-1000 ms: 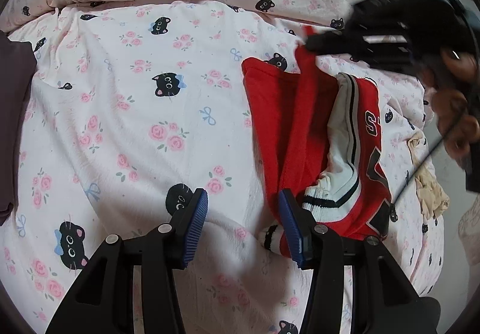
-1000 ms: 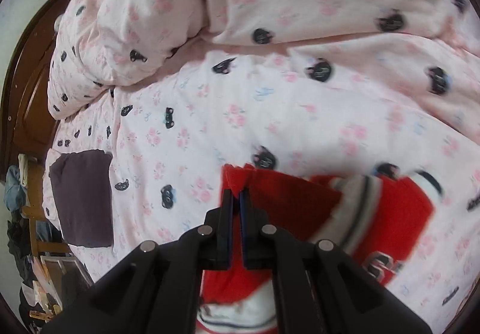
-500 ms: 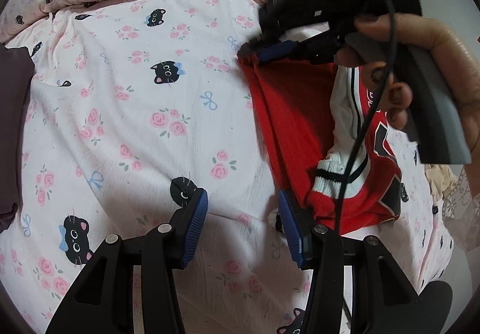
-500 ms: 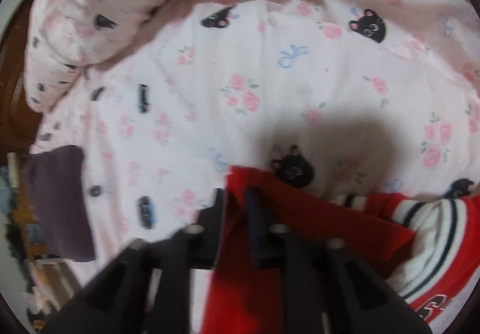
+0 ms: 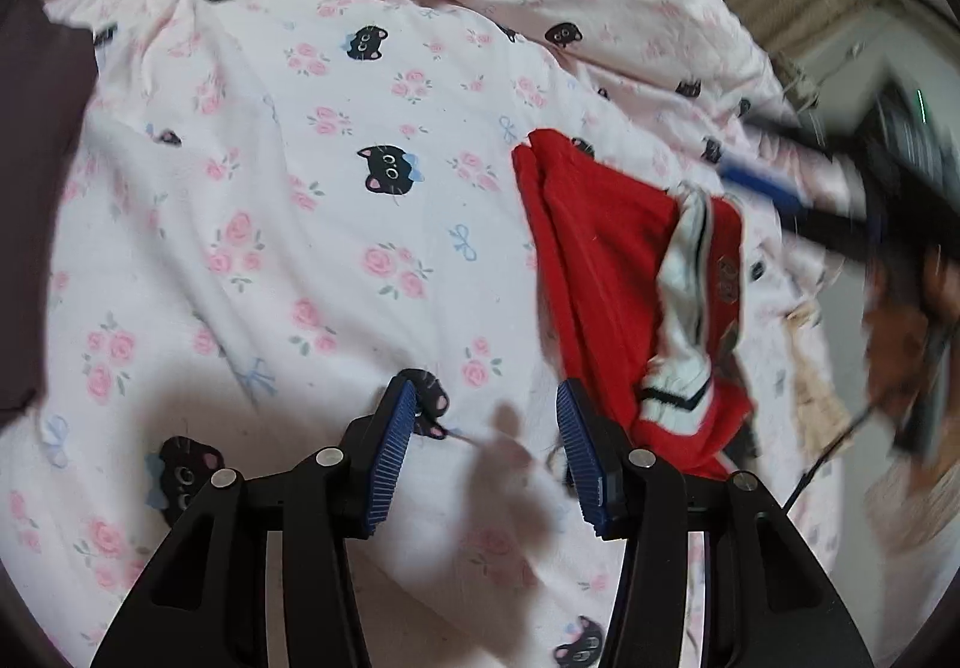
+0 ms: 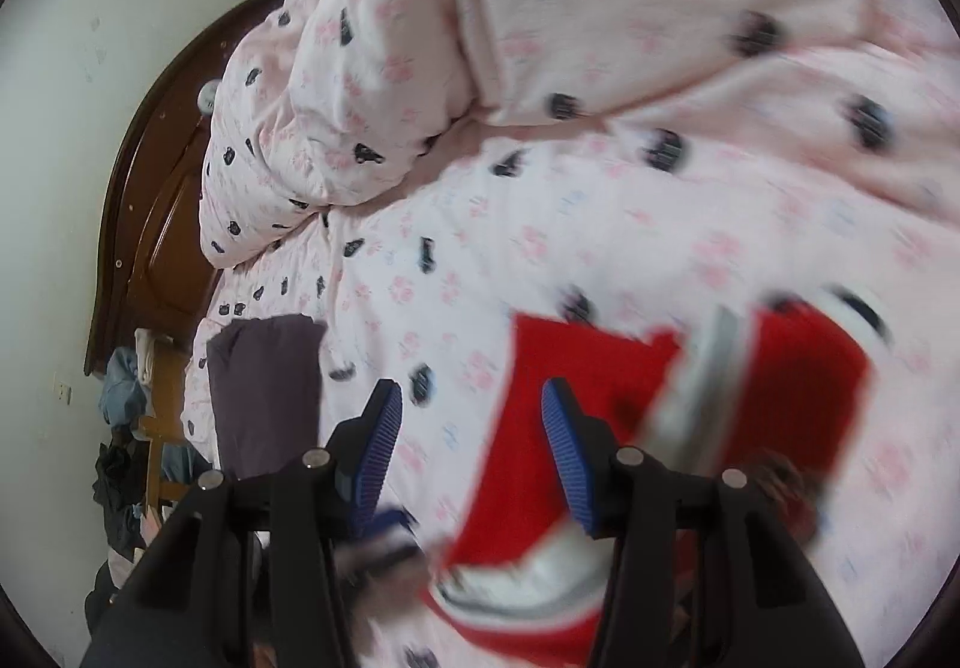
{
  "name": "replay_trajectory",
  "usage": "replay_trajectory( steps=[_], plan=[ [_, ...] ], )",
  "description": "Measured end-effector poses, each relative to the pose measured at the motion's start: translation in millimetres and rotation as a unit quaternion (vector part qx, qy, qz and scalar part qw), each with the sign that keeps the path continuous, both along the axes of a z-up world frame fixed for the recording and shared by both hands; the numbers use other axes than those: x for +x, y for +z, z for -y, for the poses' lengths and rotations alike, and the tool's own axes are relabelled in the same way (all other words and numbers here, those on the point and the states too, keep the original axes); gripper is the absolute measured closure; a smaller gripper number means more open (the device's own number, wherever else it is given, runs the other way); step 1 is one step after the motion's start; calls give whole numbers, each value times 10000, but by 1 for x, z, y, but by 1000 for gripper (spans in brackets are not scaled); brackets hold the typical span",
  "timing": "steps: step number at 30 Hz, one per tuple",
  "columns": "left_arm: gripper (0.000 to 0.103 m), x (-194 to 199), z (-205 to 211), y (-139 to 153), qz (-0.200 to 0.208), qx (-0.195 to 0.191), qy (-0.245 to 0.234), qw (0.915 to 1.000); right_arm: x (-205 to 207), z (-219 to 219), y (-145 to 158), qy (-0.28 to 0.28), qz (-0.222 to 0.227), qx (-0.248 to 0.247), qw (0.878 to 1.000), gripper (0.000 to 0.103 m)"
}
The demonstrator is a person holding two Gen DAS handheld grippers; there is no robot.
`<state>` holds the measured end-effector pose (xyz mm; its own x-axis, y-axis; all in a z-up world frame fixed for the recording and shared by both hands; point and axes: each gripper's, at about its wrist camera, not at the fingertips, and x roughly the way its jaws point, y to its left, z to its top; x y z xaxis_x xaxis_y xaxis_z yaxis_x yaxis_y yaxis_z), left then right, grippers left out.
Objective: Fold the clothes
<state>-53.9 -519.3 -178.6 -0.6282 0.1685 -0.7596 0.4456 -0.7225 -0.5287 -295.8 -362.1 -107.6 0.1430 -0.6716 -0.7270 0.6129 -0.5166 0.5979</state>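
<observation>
A red garment with white, black-striped trim (image 5: 606, 272) lies folded lengthwise on the pink cat-print bedsheet (image 5: 300, 200). It also shows, blurred, in the right wrist view (image 6: 576, 404). My left gripper (image 5: 486, 452) is open and empty, low over the sheet just left of the garment's near end. My right gripper (image 6: 471, 443) is open and empty above the garment's left edge. In the left wrist view the right gripper (image 5: 798, 188) appears blurred at the right, clear of the garment.
A bunched duvet in the same print (image 6: 540, 8) lies along the far side of the bed. A folded dark purple garment (image 6: 264, 380) sits near the bed's left edge. A wooden headboard (image 6: 156, 224) and a cluttered chair (image 6: 132, 428) stand beyond it.
My right gripper has let go of the red garment's corner, opened, and pulled back to the right. The garment now lies flat. My left gripper stays open near its end.
</observation>
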Motion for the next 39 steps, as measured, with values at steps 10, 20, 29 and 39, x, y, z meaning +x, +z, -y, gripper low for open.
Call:
replay_trajectory(
  steps=[10,20,29,39],
  plan=[
    [59,-15,-10,-9,-199,380,323,9986,8,-133,-58,-926,614,-207,9936,50],
    [57,-20,-20,-9,-35,174,328,9993,31,-171,-100,-1055,1040,-429,9880,48],
    [56,-18,-24,7,-279,-58,356,9990,88,-166,-67,-905,-876,29,9920,48],
    [56,-31,-34,5,-146,-361,211,9990,163,-128,-60,-792,-3001,833,9470,48]
  ],
)
